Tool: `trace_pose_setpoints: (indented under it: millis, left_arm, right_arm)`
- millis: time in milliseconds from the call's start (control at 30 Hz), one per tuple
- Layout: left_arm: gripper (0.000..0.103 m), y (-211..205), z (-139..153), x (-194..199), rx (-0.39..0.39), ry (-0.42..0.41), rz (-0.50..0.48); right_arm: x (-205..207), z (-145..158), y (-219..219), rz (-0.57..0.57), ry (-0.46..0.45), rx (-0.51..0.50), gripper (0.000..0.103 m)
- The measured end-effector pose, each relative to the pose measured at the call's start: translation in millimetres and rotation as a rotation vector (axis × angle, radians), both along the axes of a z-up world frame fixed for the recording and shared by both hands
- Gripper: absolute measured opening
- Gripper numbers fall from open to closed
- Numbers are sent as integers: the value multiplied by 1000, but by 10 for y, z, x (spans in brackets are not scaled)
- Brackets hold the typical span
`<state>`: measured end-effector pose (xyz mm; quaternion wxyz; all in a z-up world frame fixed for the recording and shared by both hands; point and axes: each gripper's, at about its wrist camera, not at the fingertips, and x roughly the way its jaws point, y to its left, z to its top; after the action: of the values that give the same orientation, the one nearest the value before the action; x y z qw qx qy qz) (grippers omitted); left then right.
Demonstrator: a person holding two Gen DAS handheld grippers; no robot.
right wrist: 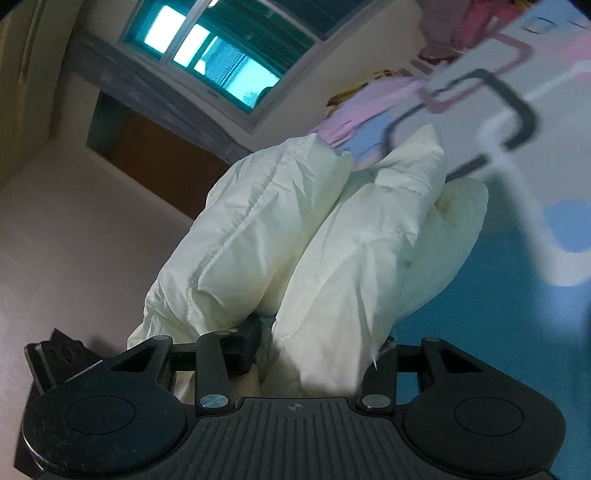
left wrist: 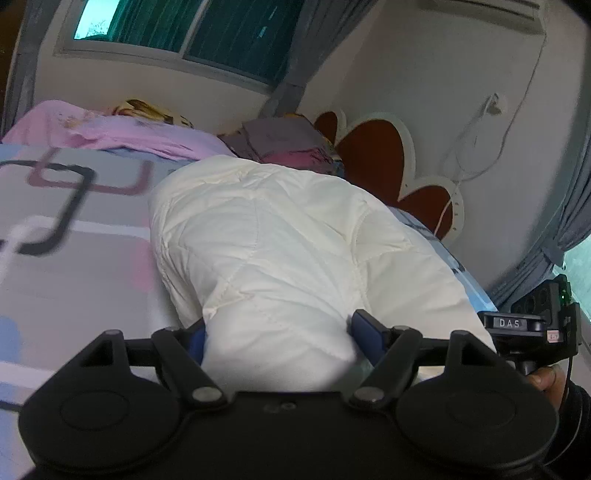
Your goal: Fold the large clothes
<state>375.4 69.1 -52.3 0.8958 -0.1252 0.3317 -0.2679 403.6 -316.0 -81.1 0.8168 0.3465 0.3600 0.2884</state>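
Observation:
A white quilted padded jacket (left wrist: 266,240) lies on the patterned bed sheet (left wrist: 74,258). My left gripper (left wrist: 280,339) is shut on a thick bunch of the jacket's near edge, with the blue pads pressed against the fabric on both sides. In the right wrist view the same jacket (right wrist: 295,236) rises in puffy folds. My right gripper (right wrist: 317,347) is shut on a fold of it; the right finger is hidden under the fabric. The right gripper's body also shows in the left wrist view (left wrist: 532,325), at the jacket's right edge.
Pink bedding (left wrist: 110,129) and pillows (left wrist: 288,140) lie at the head of the bed. A red heart-shaped headboard (left wrist: 373,158) stands against the wall with a white cable (left wrist: 476,147). A window (left wrist: 184,26) is behind the bed, grey curtains (left wrist: 569,206) at right.

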Motion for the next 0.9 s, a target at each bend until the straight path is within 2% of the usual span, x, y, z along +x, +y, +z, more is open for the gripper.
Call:
trace_pose_setpoints:
  millis: [233, 433, 500, 600, 733, 800, 867, 900]
  left_arm:
    - [75, -57, -67, -138, -1, 18, 64]
    - [75, 647, -402, -192, 24, 92, 118]
    - [75, 740, -558, -232, 36, 110, 124]
    - [76, 831, -668, -263, -9, 113, 140]
    - [76, 755, -650, -214, 28, 96, 138]
    - [80, 735, -614, -206, 45, 93, 131]
    - [83, 790, -575, -238, 68, 92, 132]
    - [83, 869, -559, -287, 65, 84, 136]
  right_arm:
    - [227, -84, 1317, 66, -2, -34, 44]
    - [298, -498, 2138, 137, 62, -99, 44]
    - [272, -708, 2226, 126, 100, -127, 44]
    - [269, -915, 2186, 83, 147, -84, 44]
    - [330, -952, 2137, 78, 157, -105, 44]
    - [287, -897, 2124, 65, 151, -124, 44]
    - [195, -811, 2038, 10, 138, -189, 67]
    - [125, -722, 1970, -38, 110, -219, 82]
